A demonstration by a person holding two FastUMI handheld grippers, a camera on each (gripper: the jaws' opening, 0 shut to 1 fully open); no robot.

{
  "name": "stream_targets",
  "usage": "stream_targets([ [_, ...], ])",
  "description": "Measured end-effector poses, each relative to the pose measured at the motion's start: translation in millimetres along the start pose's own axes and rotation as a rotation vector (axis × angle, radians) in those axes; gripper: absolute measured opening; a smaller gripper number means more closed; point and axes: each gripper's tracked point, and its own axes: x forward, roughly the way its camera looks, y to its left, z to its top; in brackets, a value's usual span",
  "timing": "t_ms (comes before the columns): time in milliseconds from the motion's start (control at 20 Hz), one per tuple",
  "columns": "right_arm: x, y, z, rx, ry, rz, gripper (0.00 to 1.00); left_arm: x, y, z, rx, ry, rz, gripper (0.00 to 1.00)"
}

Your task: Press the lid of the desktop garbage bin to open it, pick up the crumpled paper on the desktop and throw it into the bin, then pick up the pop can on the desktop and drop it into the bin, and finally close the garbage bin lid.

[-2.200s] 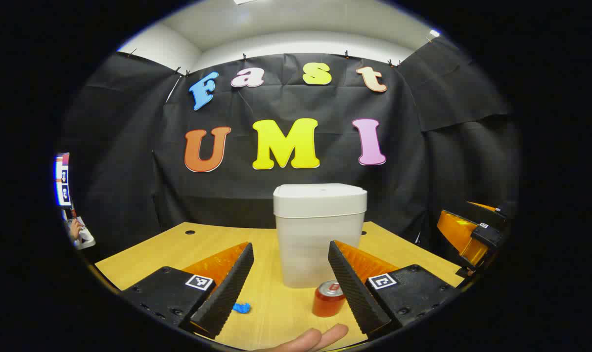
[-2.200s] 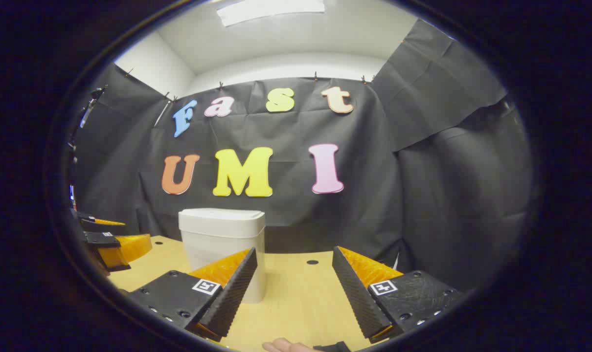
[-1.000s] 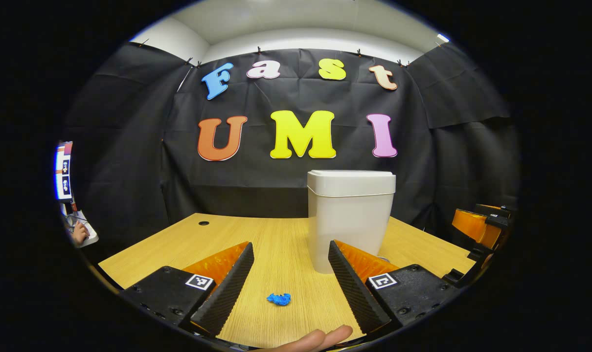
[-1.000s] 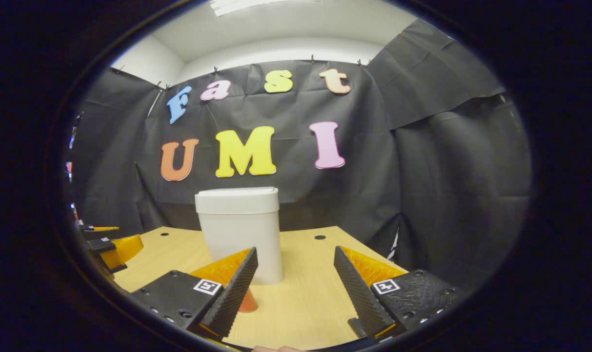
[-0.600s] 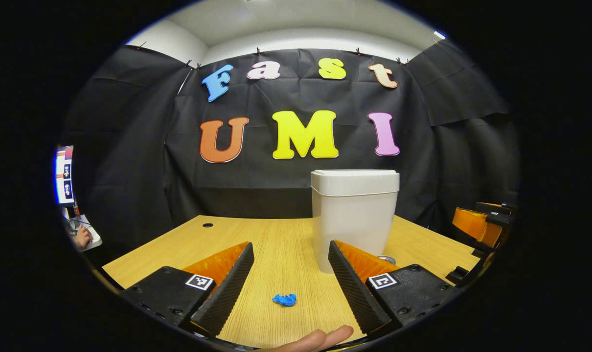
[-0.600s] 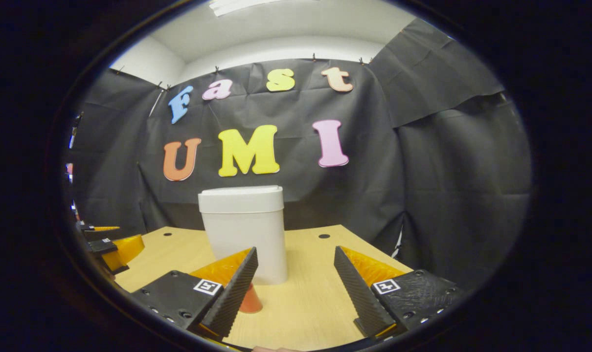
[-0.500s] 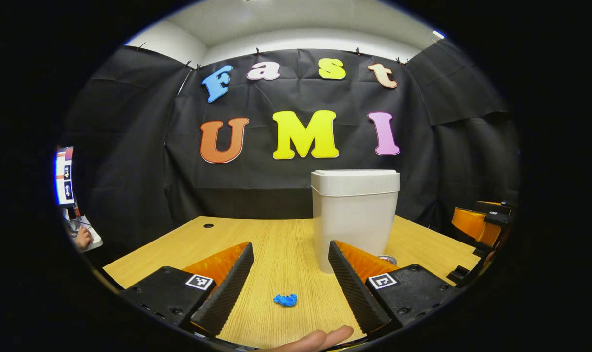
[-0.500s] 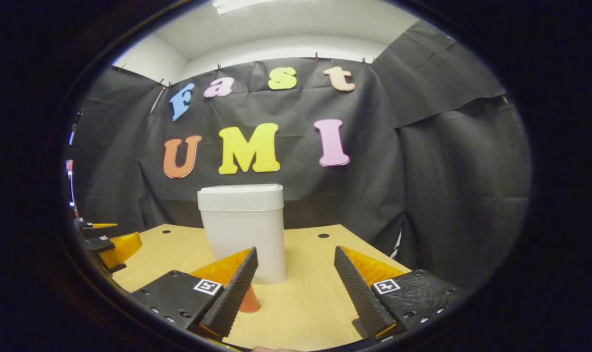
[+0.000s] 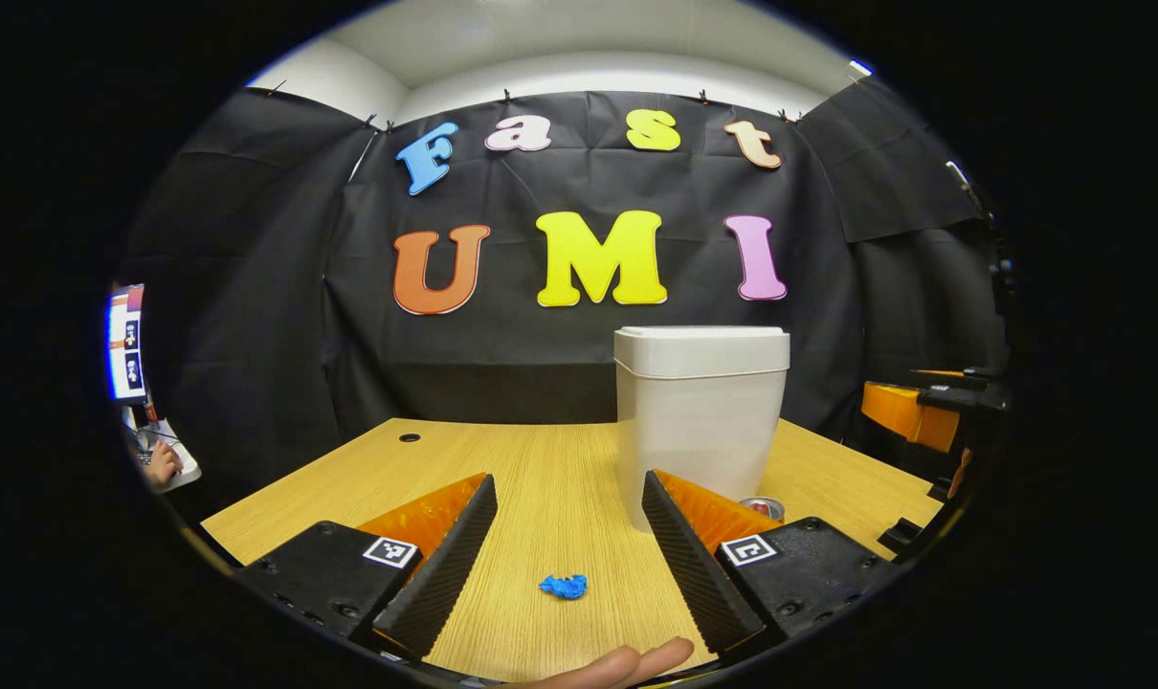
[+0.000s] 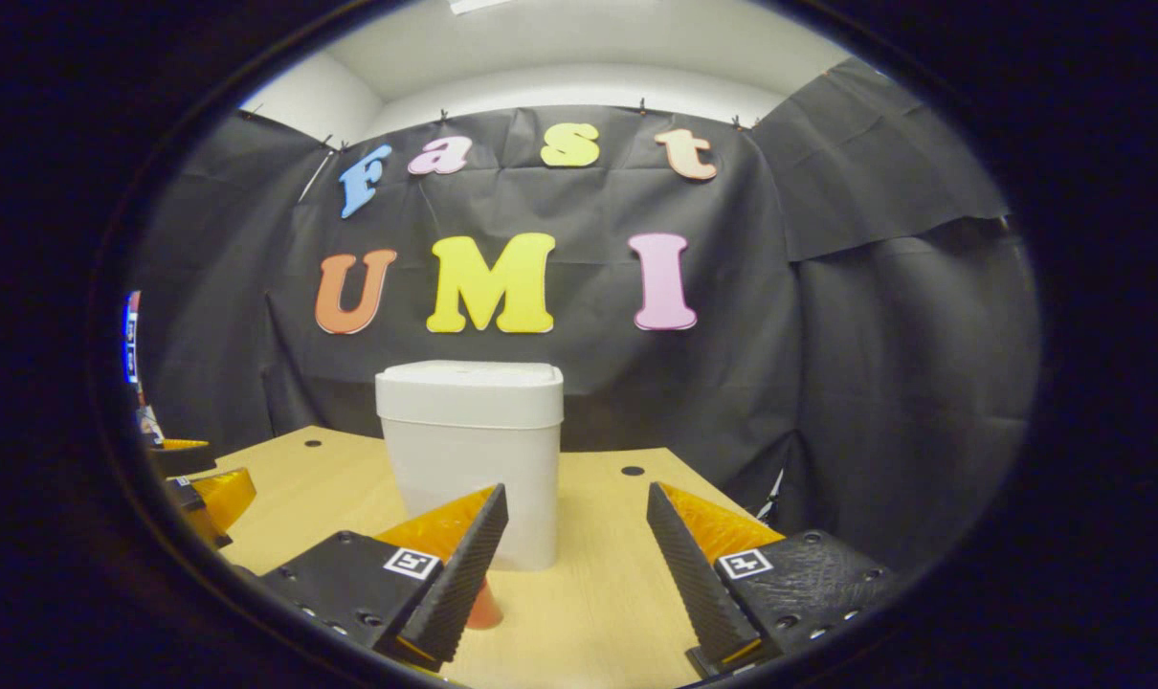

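Wooden counter (image 9: 541,478): white plastic bin (image 9: 700,421) lidded; blue crumpled paper (image 9: 564,586) nearby. Both hand-held grippers (image 9: 567,545) (image 10: 572,560) spread, empty. Pressing lid pending.

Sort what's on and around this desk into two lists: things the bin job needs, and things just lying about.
Needed:
garbage bin, lid closed
crumpled paper, on the desk
pop can, beside the bin
left claw and right claw, both open

Lying about:
screen at the far left
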Motion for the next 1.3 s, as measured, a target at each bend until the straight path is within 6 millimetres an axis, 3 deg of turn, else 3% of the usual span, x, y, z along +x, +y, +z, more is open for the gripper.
stream_targets([
  [250,29,26,21,0.050,0.029,0.069,0.59,2,3,-5,-0.013,0.022,0.007,0.99],
  [300,36,30,28,0.037,0.027,0.070,0.58,4,4,-5,-0.012,0.023,0.010,0.99],
  [350,41,32,37,0.041,0.017,0.075,0.46,5,4,-6,-0.013,0.024,0.010,0.99],
  [400,44,39,45,0.044,0.015,0.091,0.21,6,5,-7,-0.015,0.026,0.009,0.99],
  [500,49,60,63,0.036,-0.007,0.148,0.11,7,6,-9,-0.020,0.033,0.009,0.99],
  [550,47,65,75,0.019,-0.009,0.150,0.11,7,7,-10,-0.023,0.038,0.010,0.99],
  [600,55,65,73,0.005,-0.004,0.147,0.00,8,8,-12,-0.026,0.039,0.012,0.99],
  [900,92,108,94,0.022,0.044,0.195,0.00,9,15,-11,-0.036,0.040,0.023,0.99],
  [1150,133,122,85,-0.014,0.141,0.176,0.00,11,27,-7,-0.030,0.037,0.068,0.99],
  [1300,147,117,79,-0.026,0.176,0.169,0.00,13,34,1,-0.012,0.033,0.103,0.99],
])
